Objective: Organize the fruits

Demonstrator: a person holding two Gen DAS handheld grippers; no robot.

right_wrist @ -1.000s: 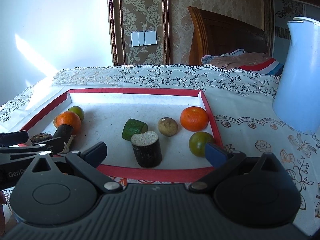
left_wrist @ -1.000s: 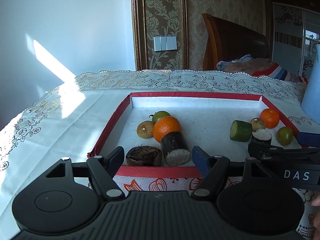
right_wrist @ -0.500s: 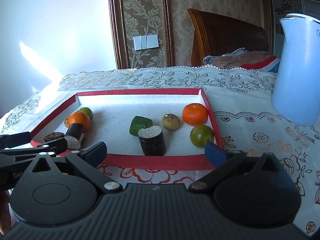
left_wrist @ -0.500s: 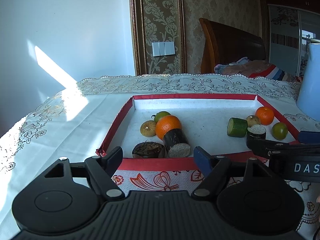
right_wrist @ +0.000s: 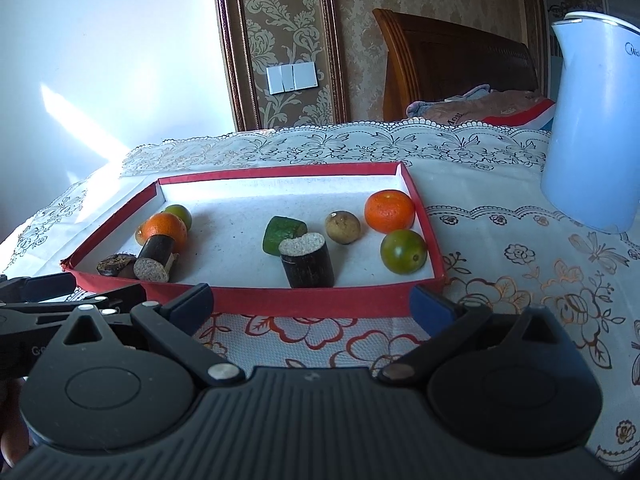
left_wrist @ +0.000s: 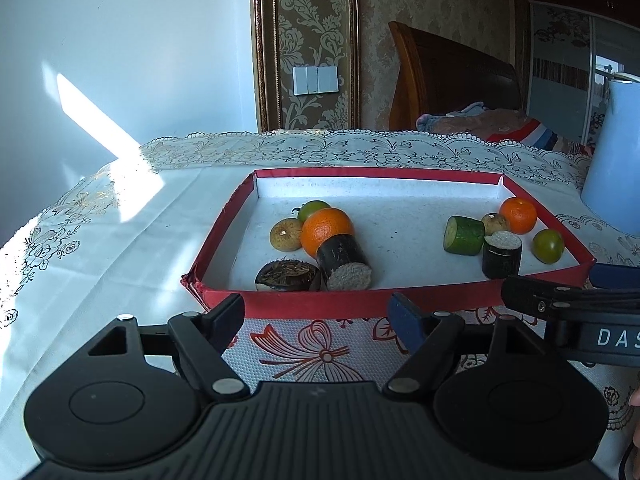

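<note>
Before red tray [left_wrist: 312, 304] | left tool [left_wrist: 318, 316] released | right tool [right_wrist: 312, 304] released, empty

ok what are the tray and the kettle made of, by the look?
Tray: probably cardboard wrapped in red fabric or paper, matte; the near left corner looks frayed. Its white floor looks like grainy foam, though that is uncertain. Kettle: smooth, slightly glossy pale blue-white plastic, with a moulded spout lip and printed logo.
</note>
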